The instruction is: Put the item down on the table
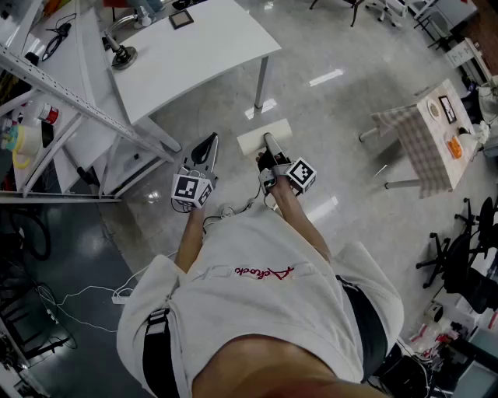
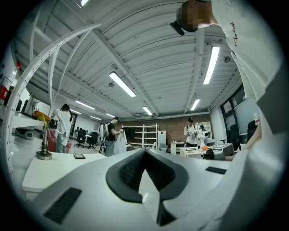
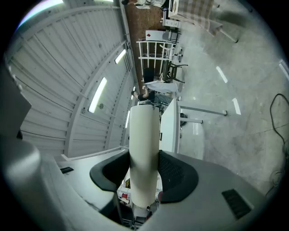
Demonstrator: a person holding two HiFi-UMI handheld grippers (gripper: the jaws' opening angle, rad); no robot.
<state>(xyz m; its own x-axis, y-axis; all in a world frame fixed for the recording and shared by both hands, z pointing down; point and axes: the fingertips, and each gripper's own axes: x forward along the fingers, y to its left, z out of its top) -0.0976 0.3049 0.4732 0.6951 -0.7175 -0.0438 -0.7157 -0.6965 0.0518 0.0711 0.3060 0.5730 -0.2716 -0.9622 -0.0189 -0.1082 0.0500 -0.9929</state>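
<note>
The step in hand is the carry. The right tongs point(image 3: 144, 173) are clamped on the cream item point(image 1: 250, 142), one dark pad on each side of it, and it sticks out well past the tips. From the right gripper view it reads as a long smooth piece; whether it is a box or a roll I cannot tell for sure. The item is up in the air in front of the person, over bare floor point(image 1: 342, 171), and touches nothing but the pads. The left tongs point(image 1: 206, 149) are empty, with the tips brought together, and are held just beside the right ones. The white table point(image 1: 194, 54) lies ahead and to the left, apart from both hands, so nothing has been set down yet. The next move, as I judge it, calls for taking the item over a bare stretch of the tabletop, away from the round-footed stand point(image 1: 120, 56) and the small dark pad point(image 1: 181, 19), lowering it until it rests flat, and only then letting the pads part.
</note>
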